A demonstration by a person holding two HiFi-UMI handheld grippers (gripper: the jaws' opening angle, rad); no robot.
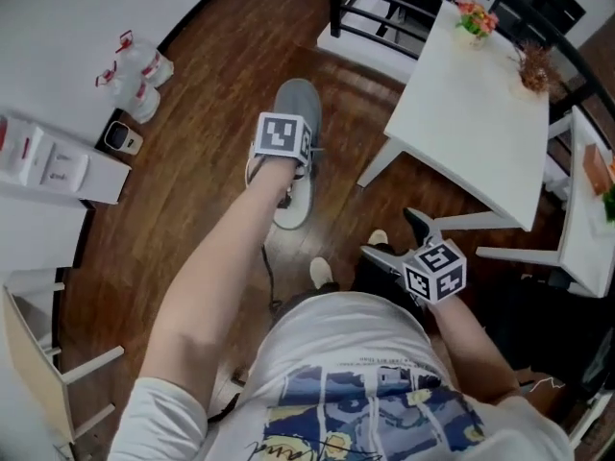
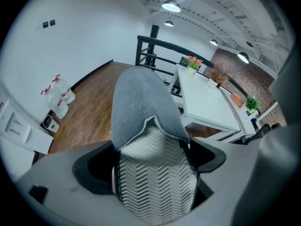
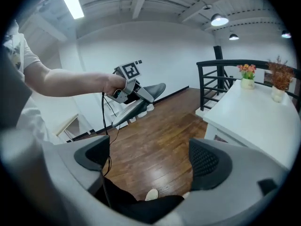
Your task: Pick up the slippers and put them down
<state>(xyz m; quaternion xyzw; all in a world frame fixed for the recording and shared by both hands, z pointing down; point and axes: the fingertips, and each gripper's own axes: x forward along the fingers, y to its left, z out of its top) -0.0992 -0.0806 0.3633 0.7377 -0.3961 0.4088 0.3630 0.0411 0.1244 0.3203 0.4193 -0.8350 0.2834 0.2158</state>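
A grey slipper (image 1: 296, 113) with a white zigzag sole hangs in the air above the wooden floor. My left gripper (image 1: 286, 176) is shut on its heel end. In the left gripper view the slipper (image 2: 146, 126) fills the gap between the jaws and points away. The right gripper view shows the same slipper (image 3: 141, 100) held out at arm's length to the left. My right gripper (image 1: 399, 243) is open and empty, held low near the person's body; its jaws (image 3: 148, 161) stand wide apart over bare floor. No second slipper is in view.
A white table (image 1: 480, 104) with small flower pots (image 1: 476, 19) stands at the right, beside a black railing (image 1: 375, 8). Water bottles (image 1: 135, 75) and a white box (image 1: 53, 166) lie against the left wall. The person's feet (image 1: 322, 272) are below.
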